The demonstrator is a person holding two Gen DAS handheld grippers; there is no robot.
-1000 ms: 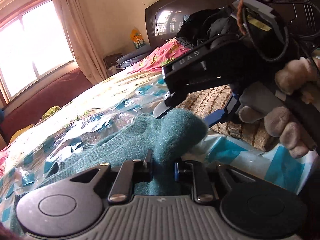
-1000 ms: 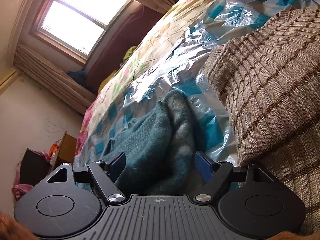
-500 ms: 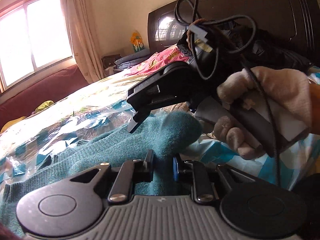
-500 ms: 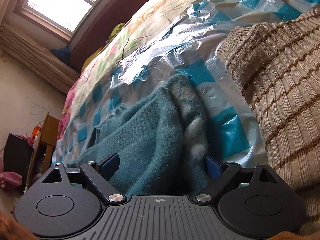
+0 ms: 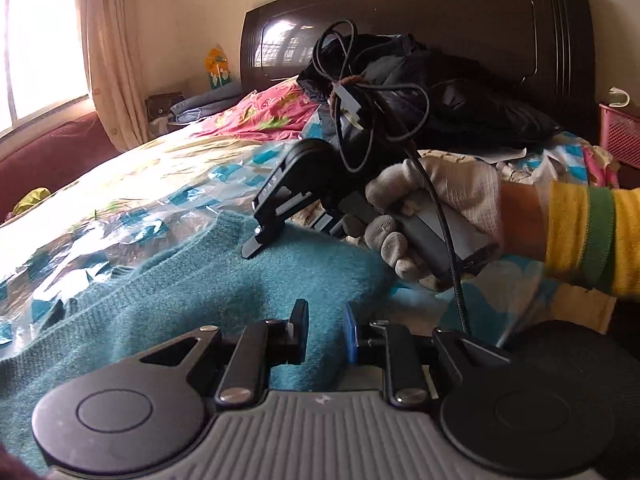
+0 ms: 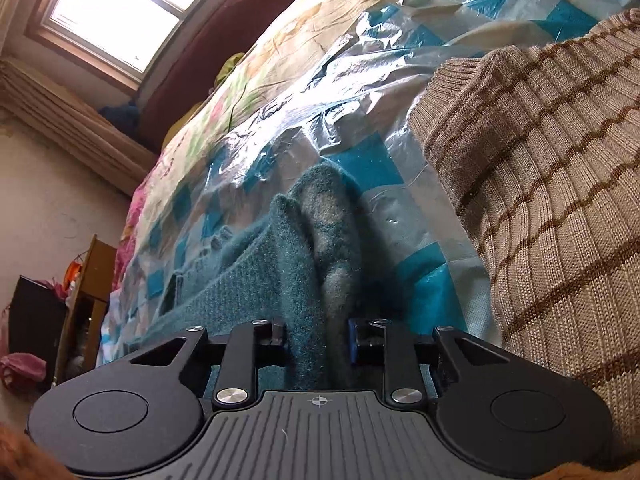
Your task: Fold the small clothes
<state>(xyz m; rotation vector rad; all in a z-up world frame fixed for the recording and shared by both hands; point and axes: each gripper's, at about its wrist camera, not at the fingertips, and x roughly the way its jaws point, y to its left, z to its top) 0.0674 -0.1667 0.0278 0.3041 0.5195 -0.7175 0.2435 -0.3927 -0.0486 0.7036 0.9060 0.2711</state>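
Where both hand-held grippers clamp it, teal sweater [image 6: 288, 264] on bed [image 6: 352, 80].

Both wrist views low, close, sharing teal sweater [image 5: 208, 292].

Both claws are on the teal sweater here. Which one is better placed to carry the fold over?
Right. The right claw is shut on the doubled edge of the teal sweater, so it could probably lift that edge. The left claw pinches a nearer part, seemingly acting as an anchor.
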